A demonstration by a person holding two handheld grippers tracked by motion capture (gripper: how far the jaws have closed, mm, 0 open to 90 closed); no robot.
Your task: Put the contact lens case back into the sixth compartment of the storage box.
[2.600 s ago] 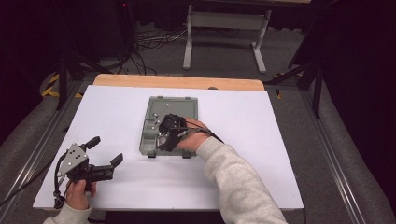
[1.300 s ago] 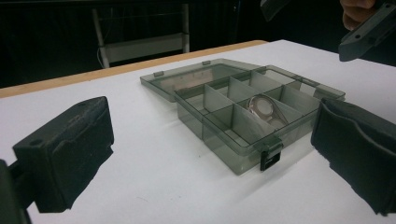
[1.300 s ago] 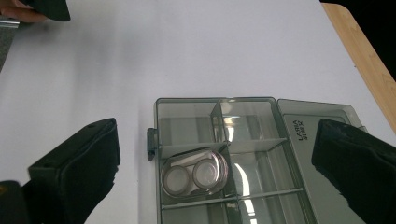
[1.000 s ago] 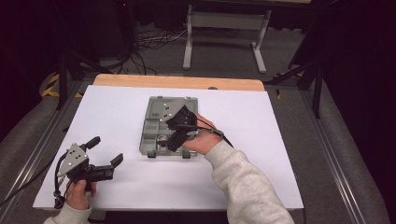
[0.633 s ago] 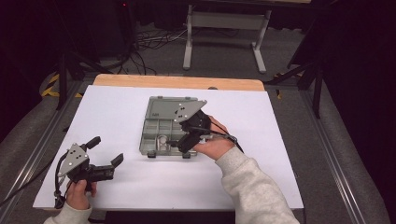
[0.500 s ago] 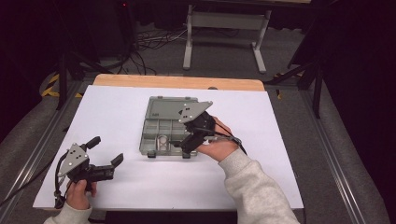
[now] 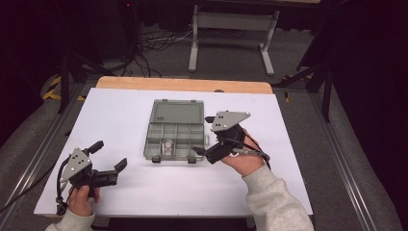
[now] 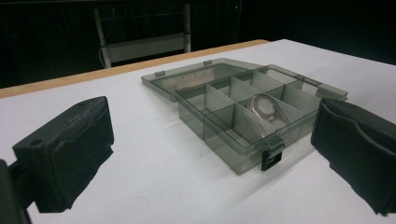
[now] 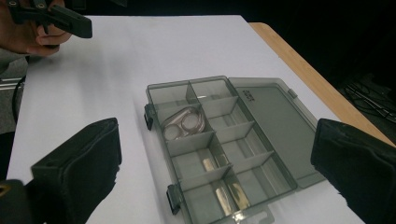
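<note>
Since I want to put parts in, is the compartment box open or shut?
Open: the compartment box has its lid lying flat behind it, dividers exposed.

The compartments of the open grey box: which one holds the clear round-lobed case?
The case lies in the front-row compartment second from the left of the box; the compartments beside it look empty.

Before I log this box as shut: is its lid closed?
No, the organizer box has its lid folded flat on the table, leaving the compartments uncovered.
</note>
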